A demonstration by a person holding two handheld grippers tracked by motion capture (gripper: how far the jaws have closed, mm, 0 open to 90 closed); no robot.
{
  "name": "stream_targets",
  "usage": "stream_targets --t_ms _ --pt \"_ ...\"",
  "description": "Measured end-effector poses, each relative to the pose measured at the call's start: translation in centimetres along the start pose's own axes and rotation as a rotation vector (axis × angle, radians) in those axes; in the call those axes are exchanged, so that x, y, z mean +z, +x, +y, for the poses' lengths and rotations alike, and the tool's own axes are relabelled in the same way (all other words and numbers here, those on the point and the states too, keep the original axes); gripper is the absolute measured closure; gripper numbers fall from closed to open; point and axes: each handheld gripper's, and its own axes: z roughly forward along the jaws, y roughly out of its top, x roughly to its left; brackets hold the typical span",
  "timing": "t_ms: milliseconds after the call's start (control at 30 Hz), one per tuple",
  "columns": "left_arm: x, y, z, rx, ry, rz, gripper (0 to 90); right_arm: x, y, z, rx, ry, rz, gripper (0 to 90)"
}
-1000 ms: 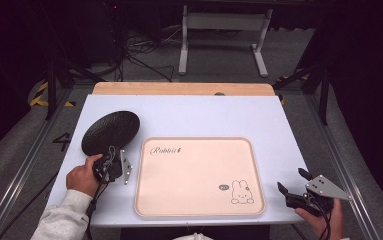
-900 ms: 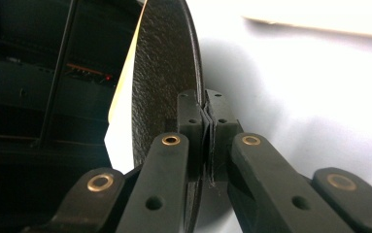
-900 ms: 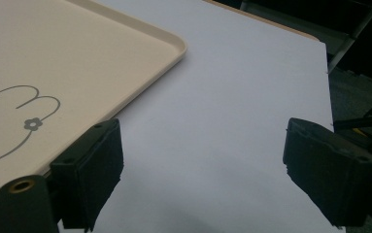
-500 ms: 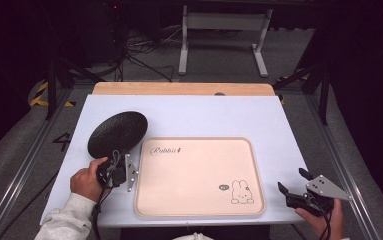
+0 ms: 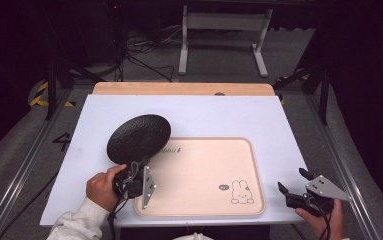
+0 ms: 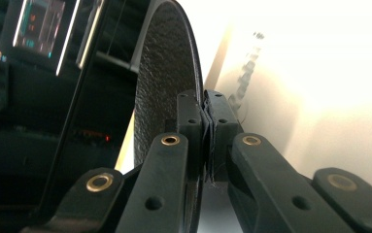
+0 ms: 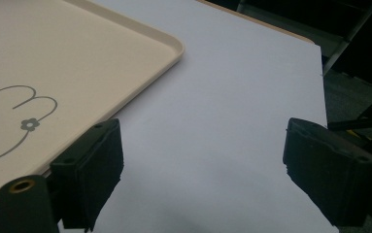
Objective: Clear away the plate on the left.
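A black textured round plate (image 5: 139, 138) hangs tilted above the table, its right part over the upper left corner of a beige tray (image 5: 204, 165) with a rabbit drawing. My left gripper (image 5: 135, 167) is shut on the plate's near rim. In the left gripper view the plate (image 6: 166, 77) stands on edge and the jaws of my left gripper (image 6: 207, 127) pinch its rim. My right gripper (image 5: 292, 183) stands open at the table's front right corner, off the tray's right edge. In the right gripper view, bare white table lies between the jaws of that gripper (image 7: 200, 155), with the tray corner (image 7: 125, 43) to the left.
The white tabletop (image 5: 219, 115) has a wooden strip (image 5: 179, 89) along its far edge. A metal stand (image 5: 224, 30) and cables lie on the floor beyond. Dark floor borders the table on both sides.
My left gripper has carried the plate to the right, from left of the tray to over the tray's upper left corner. The right gripper has stayed in place.
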Motion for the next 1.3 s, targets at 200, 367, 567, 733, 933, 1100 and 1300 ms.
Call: stream_targets --t_ms 200,367,567,733,933,1100,1300 --pt "0.0 -0.9 2.1 0.025 -0.056 -0.033 87.1 0.0 -0.1 0.0 0.005 0.000 0.003 15.2" --pt "-0.1 -1.9 3.8 0.064 -0.101 -0.056 86.9 0.0 -0.1 0.0 0.003 0.001 0.003 15.2" --pt "-0.1 -3.2 5.7 0.104 -0.156 -0.087 86.8 0.0 -0.1 -0.1 0.004 0.000 0.006 15.2" --pt "-0.1 -3.9 6.9 0.115 -0.196 -0.117 86.6 0.0 -0.1 0.0 0.002 0.000 0.007 15.2" --pt "0.3 -4.7 7.9 0.138 -0.211 -0.143 85.7 0.1 -0.1 0.0 -0.001 0.002 0.010 15.4" --pt "0.8 -5.4 8.3 0.166 -0.225 -0.155 86.2 0.1 0.0 0.0 -0.005 0.004 0.010 15.5" --pt "0.9 -6.0 8.8 0.169 -0.241 -0.187 87.0 0.1 0.0 -0.1 -0.006 0.005 0.009 15.4"
